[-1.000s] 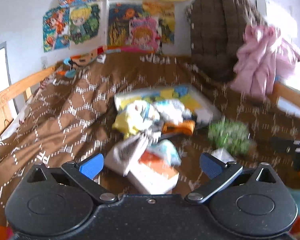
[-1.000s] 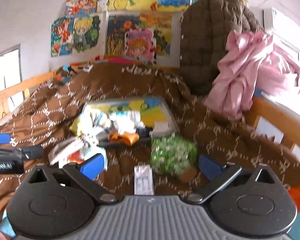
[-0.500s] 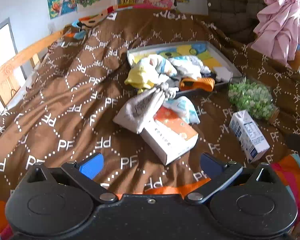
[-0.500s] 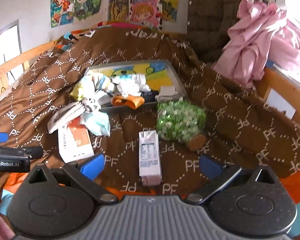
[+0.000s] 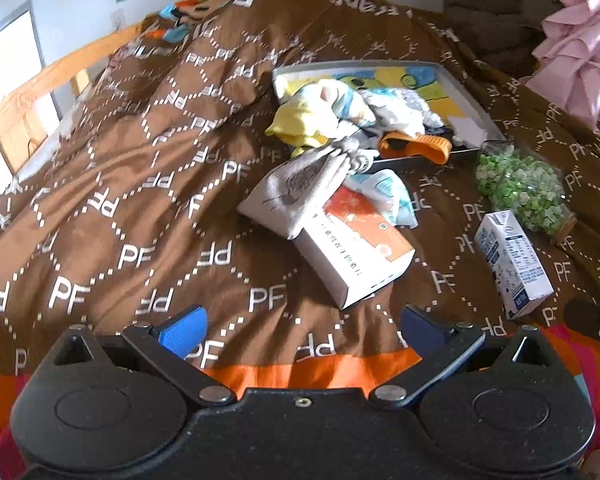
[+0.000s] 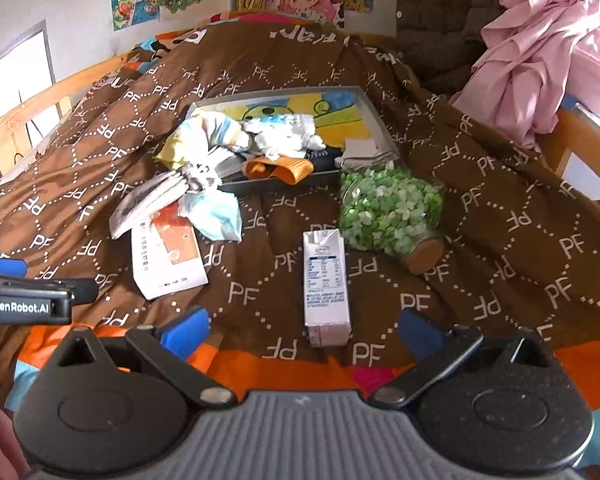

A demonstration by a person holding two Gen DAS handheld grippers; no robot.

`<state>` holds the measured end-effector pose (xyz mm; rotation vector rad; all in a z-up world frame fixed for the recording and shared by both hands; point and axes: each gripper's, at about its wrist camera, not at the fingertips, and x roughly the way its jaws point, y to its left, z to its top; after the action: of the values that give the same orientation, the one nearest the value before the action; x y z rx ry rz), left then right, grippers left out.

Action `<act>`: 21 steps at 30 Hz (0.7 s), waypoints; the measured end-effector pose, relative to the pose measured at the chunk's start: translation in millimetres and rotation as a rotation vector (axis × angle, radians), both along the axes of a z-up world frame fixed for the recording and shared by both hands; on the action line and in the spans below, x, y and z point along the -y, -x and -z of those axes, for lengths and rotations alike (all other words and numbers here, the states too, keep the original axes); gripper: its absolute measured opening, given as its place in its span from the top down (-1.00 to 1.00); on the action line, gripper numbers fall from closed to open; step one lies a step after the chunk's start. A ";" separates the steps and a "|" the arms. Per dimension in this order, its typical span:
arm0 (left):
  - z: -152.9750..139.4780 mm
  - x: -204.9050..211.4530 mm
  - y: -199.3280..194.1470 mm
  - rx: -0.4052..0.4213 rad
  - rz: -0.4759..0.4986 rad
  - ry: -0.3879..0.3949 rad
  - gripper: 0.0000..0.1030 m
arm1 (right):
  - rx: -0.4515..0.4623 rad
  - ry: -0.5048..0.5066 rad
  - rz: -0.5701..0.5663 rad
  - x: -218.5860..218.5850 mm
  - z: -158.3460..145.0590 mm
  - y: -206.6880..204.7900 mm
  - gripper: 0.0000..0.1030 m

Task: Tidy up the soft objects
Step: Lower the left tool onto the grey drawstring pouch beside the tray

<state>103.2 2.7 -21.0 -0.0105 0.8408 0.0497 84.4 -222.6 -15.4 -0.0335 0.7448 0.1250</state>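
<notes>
in the left wrist view, the left gripper (image 5: 300,330) is held low over the near edge of a bed covered by a brown quilt (image 5: 112,184) printed with "pf"; its jaws are spread wide with nothing between them. a grey tray (image 5: 470,100) with a cartoon picture inside is seen lying farther up the bed, and a heap of soft clothes (image 5: 340,114) is piled in it and spills over its near left corner, with an orange sock (image 5: 418,146) draped over the near rim. just in front of the tray a grey drawstring pouch (image 5: 292,190) is laid partly on a white and orange box (image 5: 356,252), and a pale blue cloth (image 5: 392,196) is bunched against the box. to the right a milk carton (image 5: 512,260) is lying flat near a jar of green pieces (image 5: 520,190). in the right wrist view, the right gripper (image 6: 302,332) is likewise held with its jaws wide apart and empty, the carton (image 6: 326,280) lying directly ahead between them. the jar (image 6: 388,212) is tipped on its side just beyond, its cork lid toward the camera. the left gripper (image 6: 28,292) is seen at the left edge. pink fabric (image 6: 540,52) is heaped at the far right.
</notes>
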 end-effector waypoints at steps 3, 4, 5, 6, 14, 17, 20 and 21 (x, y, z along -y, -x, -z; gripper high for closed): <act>4.6 -5.1 -4.1 -0.034 -0.034 0.013 -0.98 | -0.011 0.006 -0.002 -2.1 2.0 -2.1 -0.99; 6.4 -7.2 -4.9 -0.042 -0.047 0.018 -0.98 | -0.013 0.005 -0.001 -2.4 2.6 -2.3 -0.99; 6.7 -9.0 -5.6 -0.047 -0.058 0.024 -0.98 | -0.015 0.000 0.000 -2.4 3.0 -2.9 -0.99; 6.9 -11.1 -6.2 -0.051 -0.069 0.031 -0.98 | -0.016 -0.004 0.000 -2.4 3.2 -3.3 -0.99; -2.3 -31.1 -12.6 -0.034 -0.156 0.083 -0.98 | -0.037 -0.008 -0.032 -6.4 6.8 -6.5 -0.99; -6.7 -42.1 -18.3 -0.023 -0.187 0.103 -0.98 | -0.032 -0.032 -0.046 -6.9 6.2 -7.5 -0.99; -7.7 -50.7 -25.7 -0.030 -0.201 0.122 -0.98 | -0.029 -0.042 -0.064 -9.1 5.6 -12.1 -0.99; -7.4 -52.6 -28.7 -0.037 -0.198 0.125 -0.98 | -0.029 -0.037 -0.069 -10.6 5.6 -14.2 -0.99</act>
<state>131.9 55.3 -13.6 -0.2105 0.8767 0.1835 98.7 -212.0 -21.0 -0.0224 0.7708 0.2057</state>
